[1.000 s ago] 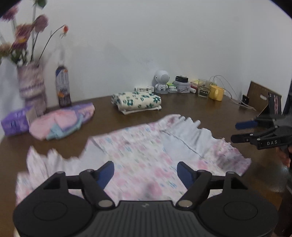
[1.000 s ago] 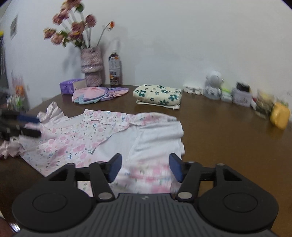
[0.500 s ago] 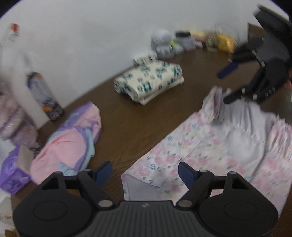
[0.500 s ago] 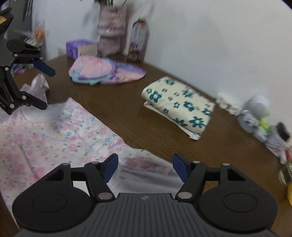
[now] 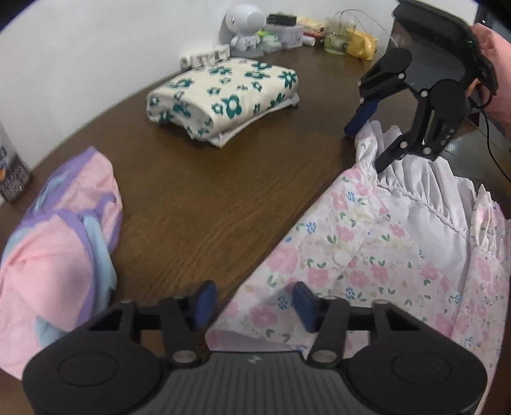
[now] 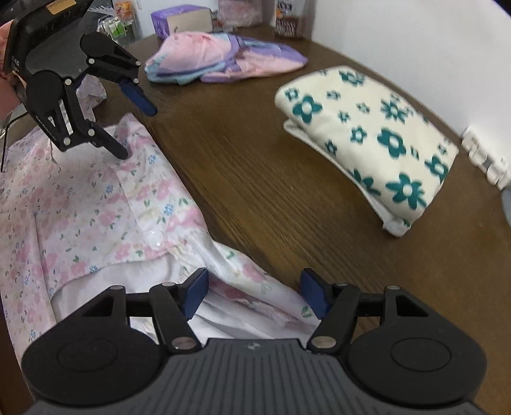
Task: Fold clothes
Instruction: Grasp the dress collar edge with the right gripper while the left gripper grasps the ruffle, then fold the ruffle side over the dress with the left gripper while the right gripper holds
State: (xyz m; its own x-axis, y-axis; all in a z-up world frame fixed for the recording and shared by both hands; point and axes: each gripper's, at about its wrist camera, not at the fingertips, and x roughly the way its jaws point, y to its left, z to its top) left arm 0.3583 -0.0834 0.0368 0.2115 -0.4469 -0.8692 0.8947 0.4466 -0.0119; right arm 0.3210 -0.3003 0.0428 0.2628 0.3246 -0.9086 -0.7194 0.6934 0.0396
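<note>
A pink floral garment (image 5: pixel 367 255) with white frilled lining lies spread on the brown table (image 5: pixel 207 191). My left gripper (image 5: pixel 254 301) points down at the garment's far edge; its jaws are closing with the floral hem between them, and the pads do not press on it. From the right wrist view the left gripper (image 6: pixel 132 129) hangs over a frilled corner. My right gripper (image 6: pixel 255 295) is also closing, with the garment (image 6: pixel 95 207) corner lying between its fingers, untouched by the pads. In the left wrist view the right gripper (image 5: pixel 370 143) is at the frill, held by a hand.
A folded cream cloth with teal flowers (image 5: pixel 223 92) lies farther back. A pink and purple clothes pile (image 5: pixel 57 242) sits left. Along the wall stand a white figurine (image 5: pixel 244 25), a yellow mug (image 5: pixel 361 44), a bottle (image 5: pixel 12 178) and a purple pack (image 6: pixel 179 19).
Both grippers swung across to the garment's far edge and tipped downward. The left jaws narrowed a lot, the right jaws a little.
</note>
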